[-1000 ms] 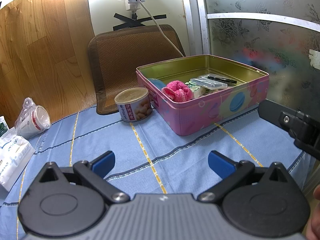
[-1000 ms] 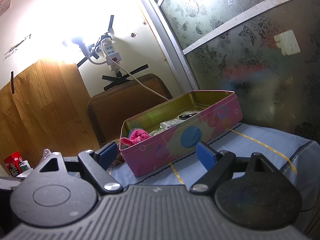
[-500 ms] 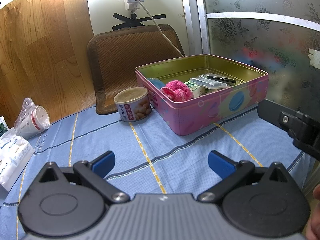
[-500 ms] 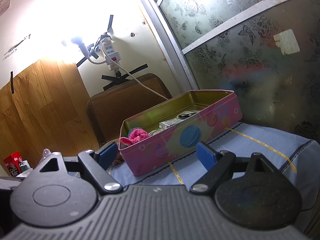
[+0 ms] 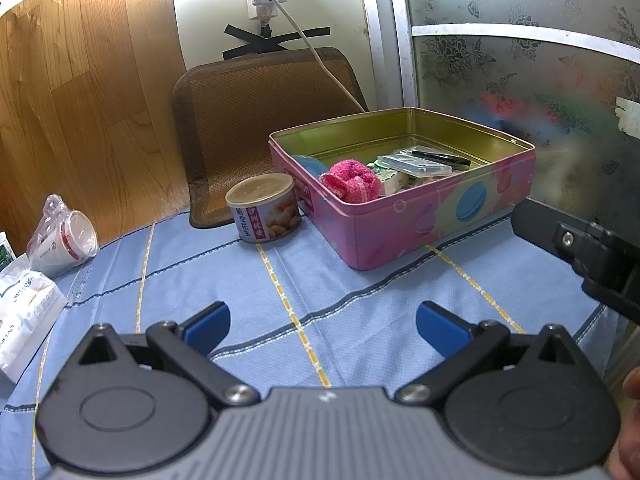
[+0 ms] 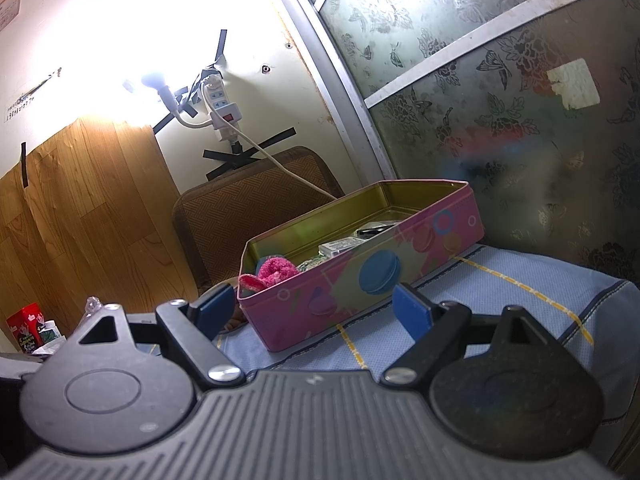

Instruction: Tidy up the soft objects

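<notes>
My left gripper [image 5: 322, 322] hangs low over the blue tablecloth [image 5: 224, 280], its blue-padded fingers [image 5: 208, 326] spread wide with nothing between them, only cloth and a yellow dashed stripe showing in the gap. My right gripper [image 6: 314, 308] is likewise wide open and empty, held just above the near right part of the table; its dark body shows at the right edge of the left wrist view. Off to the near left lie a white tissue packet [image 5: 20, 316] and, just behind it, a bagged stack of paper cups [image 5: 64, 240] on its side. Farther in, a round snack tin [image 5: 264, 208] stands upright just beside the left wall of the pink biscuit tin [image 5: 420, 220], which is open. The fluffy pink scrunchie [image 5: 352, 180] rests inside that tin at its near left corner, next to a clear plastic case [image 5: 416, 164] and a black pen [image 5: 440, 156]. Behind it all a brown woven mat [image 5: 256, 116] leans against the wall, beneath a white power strip [image 6: 220, 108].
</notes>
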{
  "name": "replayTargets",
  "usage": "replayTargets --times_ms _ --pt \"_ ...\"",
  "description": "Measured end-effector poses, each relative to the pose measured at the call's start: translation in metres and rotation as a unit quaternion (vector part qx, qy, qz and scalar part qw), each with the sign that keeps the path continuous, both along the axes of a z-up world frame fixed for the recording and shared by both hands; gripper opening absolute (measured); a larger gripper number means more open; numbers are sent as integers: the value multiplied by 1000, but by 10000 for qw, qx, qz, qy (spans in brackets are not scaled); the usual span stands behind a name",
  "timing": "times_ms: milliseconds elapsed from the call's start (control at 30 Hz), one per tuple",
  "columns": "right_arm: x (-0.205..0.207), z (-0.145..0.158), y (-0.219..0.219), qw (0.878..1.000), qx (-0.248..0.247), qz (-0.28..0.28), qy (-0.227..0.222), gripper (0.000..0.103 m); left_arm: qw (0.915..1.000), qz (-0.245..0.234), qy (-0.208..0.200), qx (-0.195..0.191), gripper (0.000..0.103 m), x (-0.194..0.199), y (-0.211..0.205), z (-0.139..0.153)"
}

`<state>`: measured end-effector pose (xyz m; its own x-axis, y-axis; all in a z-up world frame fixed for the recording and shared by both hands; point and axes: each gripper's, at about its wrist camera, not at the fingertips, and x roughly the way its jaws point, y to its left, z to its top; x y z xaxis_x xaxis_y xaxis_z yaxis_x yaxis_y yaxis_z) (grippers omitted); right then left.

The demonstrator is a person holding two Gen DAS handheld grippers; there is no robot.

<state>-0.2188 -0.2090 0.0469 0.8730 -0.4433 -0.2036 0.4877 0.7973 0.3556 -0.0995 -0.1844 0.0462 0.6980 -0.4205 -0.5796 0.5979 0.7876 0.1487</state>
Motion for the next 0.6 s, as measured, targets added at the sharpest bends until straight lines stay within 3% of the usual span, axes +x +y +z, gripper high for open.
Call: replayTargets --times_ms 433,600 --pt "0 -3 1 10000 -13 -9 12 88 10000 -50 38 -28 103 2 1 2" --pt "1 -1 2 10000 -39 -3 35 88 9993 -249 130 -251 103 3 6 7"
